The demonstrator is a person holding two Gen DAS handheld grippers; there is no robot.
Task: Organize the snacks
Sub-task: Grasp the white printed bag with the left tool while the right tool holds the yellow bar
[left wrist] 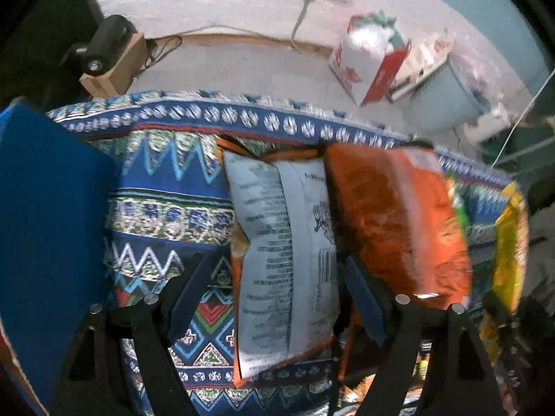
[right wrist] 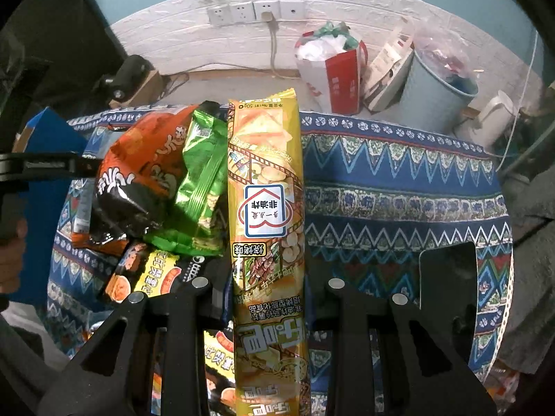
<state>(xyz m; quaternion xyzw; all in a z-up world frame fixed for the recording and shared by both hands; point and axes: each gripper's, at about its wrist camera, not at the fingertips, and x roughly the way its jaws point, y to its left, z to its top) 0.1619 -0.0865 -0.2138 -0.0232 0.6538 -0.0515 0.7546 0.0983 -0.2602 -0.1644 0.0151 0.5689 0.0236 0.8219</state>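
Note:
In the left wrist view my left gripper (left wrist: 277, 294) has its fingers spread around an orange snack bag (left wrist: 288, 260) that shows its grey printed back. The fingers look apart from the bag's sides. A second orange bag (left wrist: 399, 225) lies right of it, with a yellow bag (left wrist: 510, 242) at the far right. In the right wrist view my right gripper (right wrist: 269, 298) is shut on a long yellow snack pack (right wrist: 265, 187) and holds it pointing forward. An orange bag (right wrist: 138, 176) and a green bag (right wrist: 204, 180) lie left of it.
A patterned blue cloth (right wrist: 399, 187) covers the table. A blue box (left wrist: 48, 208) stands at the left. More snack packs (right wrist: 149, 274) lie near the front left. A black tray (right wrist: 447, 274) sits at the right. Behind are a bag (right wrist: 329, 66), a bucket (right wrist: 437, 93) and wall sockets (right wrist: 256, 12).

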